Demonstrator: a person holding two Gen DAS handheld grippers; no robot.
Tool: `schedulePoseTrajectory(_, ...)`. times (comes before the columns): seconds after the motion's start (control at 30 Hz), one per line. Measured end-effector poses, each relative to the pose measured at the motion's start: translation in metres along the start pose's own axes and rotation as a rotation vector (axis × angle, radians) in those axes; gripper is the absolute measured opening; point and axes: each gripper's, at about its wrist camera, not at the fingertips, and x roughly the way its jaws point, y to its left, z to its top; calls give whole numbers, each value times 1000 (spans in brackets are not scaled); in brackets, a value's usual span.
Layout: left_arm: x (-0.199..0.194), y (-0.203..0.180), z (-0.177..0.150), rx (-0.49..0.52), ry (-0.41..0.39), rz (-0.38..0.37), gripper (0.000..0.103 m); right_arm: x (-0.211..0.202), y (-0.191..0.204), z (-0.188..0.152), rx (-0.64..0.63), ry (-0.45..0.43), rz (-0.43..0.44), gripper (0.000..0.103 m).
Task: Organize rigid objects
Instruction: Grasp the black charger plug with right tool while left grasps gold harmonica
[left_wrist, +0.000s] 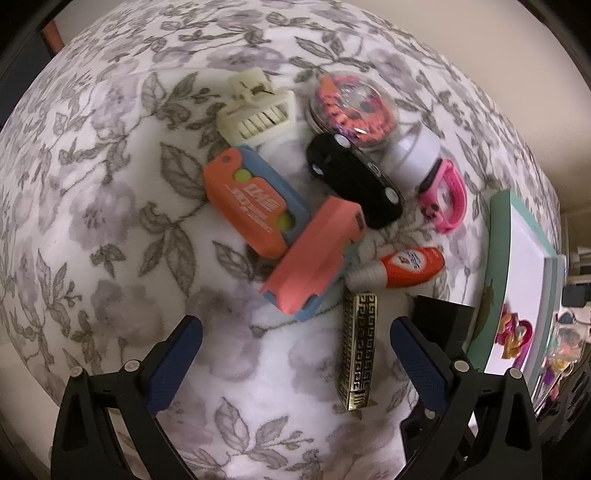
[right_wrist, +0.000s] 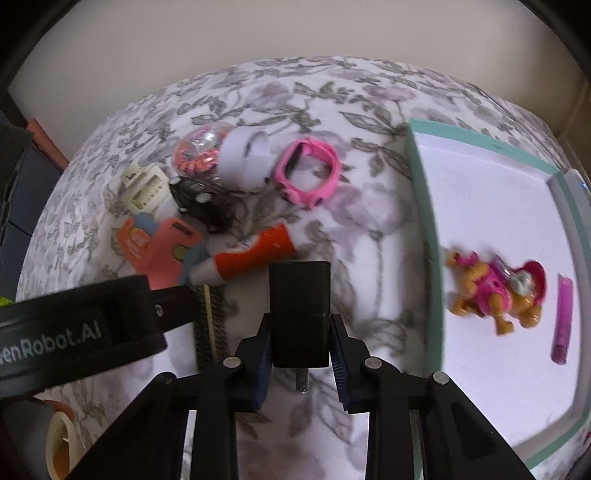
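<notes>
Sorting is mid-pick: the right gripper (right_wrist: 300, 363) pinches a black block (right_wrist: 299, 314) beside the teal tray (right_wrist: 424, 229), needing a lift across; the left gripper (left_wrist: 295, 363), jaws spread, hovers around the brass bar (left_wrist: 360, 350).

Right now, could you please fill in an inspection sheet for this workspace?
Surface: floral tablecloth, slightly blurred.
Job's things: teal-rimmed tray holds a toy figure and a pink stick; black block sits between the right tongs' pads.
Clutter: black toy car, pink watch, two orange-and-blue cases, orange tube, patterned metal bar, cream connector, glitter dome, white roll.
Grippers: left tongs open, empty, above the cloth beside the bar; right tongs closed on the block.
Cables: nothing seen.
Surroundings: plain wall.
</notes>
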Motion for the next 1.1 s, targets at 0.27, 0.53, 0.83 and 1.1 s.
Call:
schedulePoseTrajectory(0.27,14,-34,-16,81,24,47,82,-7,-21,-7,60,35,-7,30)
schedulePoseTrajectory(0.53,28,-58,-28,130,35,71,63,-8,-24,-12,46,48,-14,30)
schedulePoseTrajectory(0.83,25,-68,-36,188,-10,128,54,0,-20,-15,20,81,-33,30)
schedulePoseTrajectory(1.1,15,-80,-42,215,-12,106,22,-3,-27,-19,48,90,-15,30)
